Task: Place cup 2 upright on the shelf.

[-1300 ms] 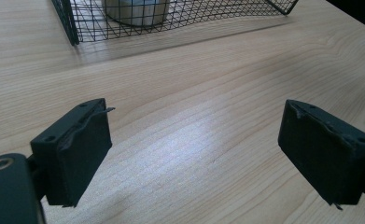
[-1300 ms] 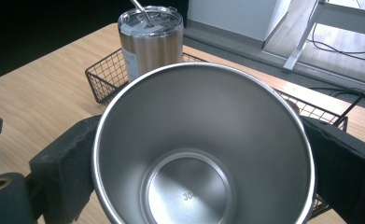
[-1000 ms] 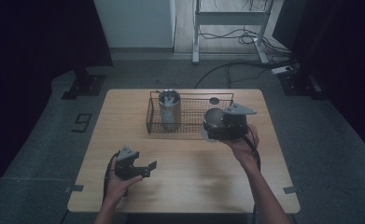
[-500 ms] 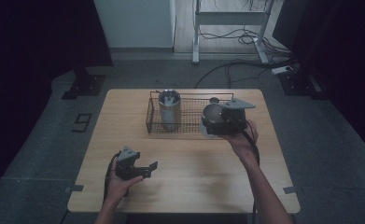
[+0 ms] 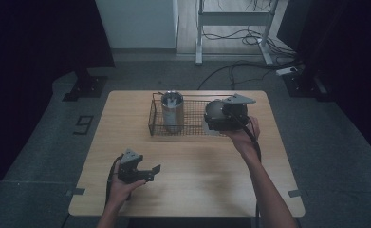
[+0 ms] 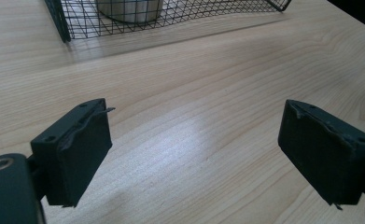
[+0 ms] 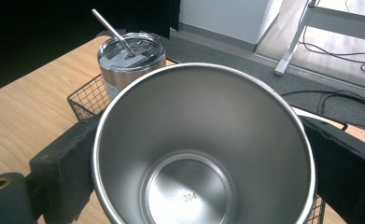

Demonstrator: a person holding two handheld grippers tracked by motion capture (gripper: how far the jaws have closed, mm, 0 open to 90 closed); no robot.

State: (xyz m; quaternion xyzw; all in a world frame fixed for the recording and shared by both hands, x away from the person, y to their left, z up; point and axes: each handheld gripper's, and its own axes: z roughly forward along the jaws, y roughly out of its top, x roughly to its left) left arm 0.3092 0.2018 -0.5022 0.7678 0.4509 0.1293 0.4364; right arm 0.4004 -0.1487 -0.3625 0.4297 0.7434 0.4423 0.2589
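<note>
An open steel cup (image 7: 203, 154) fills the jaws of my right gripper (image 7: 203, 161), whose black pads (image 7: 68, 154) press on its sides. In the high view that cup (image 5: 215, 111) hangs with the right gripper (image 5: 228, 116) over the right end of a wire basket (image 5: 157, 130). A lidded steel tumbler (image 5: 172, 111) with a metal straw (image 7: 110, 30) stands upright in the basket's left end. My left gripper (image 5: 153, 174) rests open near the table's front left. Nothing lies between its jaws (image 6: 196, 140), only bare wood.
The basket (image 6: 77, 18) stands at the back middle of the wooden table (image 5: 197, 190). Beyond the table are a dark floor, cables and a metal frame (image 5: 230, 19). Bare wood lies between the basket and the front edge.
The right gripper with the cup has shifted slightly toward the far side, over the basket. The left gripper has stayed put.
</note>
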